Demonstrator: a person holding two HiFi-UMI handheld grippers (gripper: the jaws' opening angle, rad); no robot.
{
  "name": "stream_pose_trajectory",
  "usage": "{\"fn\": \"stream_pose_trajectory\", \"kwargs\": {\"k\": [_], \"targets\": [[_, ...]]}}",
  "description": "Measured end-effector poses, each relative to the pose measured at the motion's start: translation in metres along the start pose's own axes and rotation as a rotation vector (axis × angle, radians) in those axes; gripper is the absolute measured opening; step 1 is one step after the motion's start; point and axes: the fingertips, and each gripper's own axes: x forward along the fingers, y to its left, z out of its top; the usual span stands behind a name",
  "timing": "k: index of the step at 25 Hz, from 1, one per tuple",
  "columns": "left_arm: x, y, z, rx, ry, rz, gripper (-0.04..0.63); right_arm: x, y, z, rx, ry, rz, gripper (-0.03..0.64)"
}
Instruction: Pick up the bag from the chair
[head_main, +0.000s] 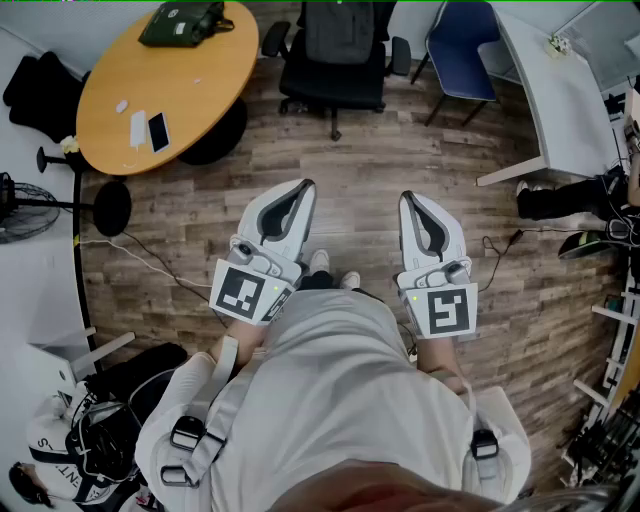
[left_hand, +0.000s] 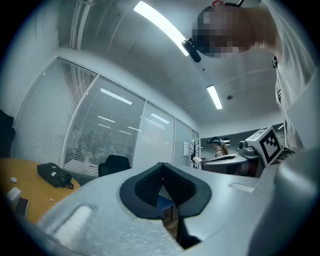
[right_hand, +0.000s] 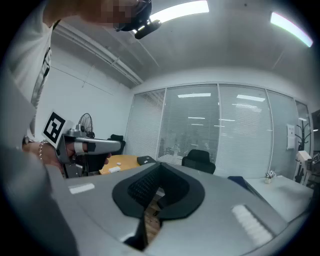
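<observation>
A black office chair (head_main: 335, 75) stands at the far side of the wooden floor, with what looks like a dark grey bag (head_main: 338, 30) upright on its seat. It shows small in the left gripper view as the chair (left_hand: 114, 164) and in the right gripper view as the chair (right_hand: 198, 160); the bag cannot be made out there. My left gripper (head_main: 300, 190) and right gripper (head_main: 412, 200) are held side by side in front of my body, well short of the chair. Both are shut with nothing between the jaws, as seen on the left gripper (left_hand: 161, 172) and right gripper (right_hand: 159, 172).
A round wooden table (head_main: 190, 90) at the far left carries a dark green bag (head_main: 185, 22), a phone and small items. A blue chair (head_main: 460, 45) and a white table (head_main: 560, 100) stand at the far right. Cables and black bags lie along the floor edges.
</observation>
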Motion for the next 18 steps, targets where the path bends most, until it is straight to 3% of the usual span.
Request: {"fn": "stream_pose_trajectory", "kwargs": {"k": [7, 18], "targets": [[-0.005, 0.012, -0.007, -0.023, 0.018, -0.019, 0.003, 0.009, 0.007, 0.002, 0.006, -0.045, 0.019, 0.003], [0.004, 0.044, -0.004, -0.032, 0.02, -0.004, 0.003, 0.044, 0.005, -0.005, -0.002, -0.013, 0.028, 0.003]]}}
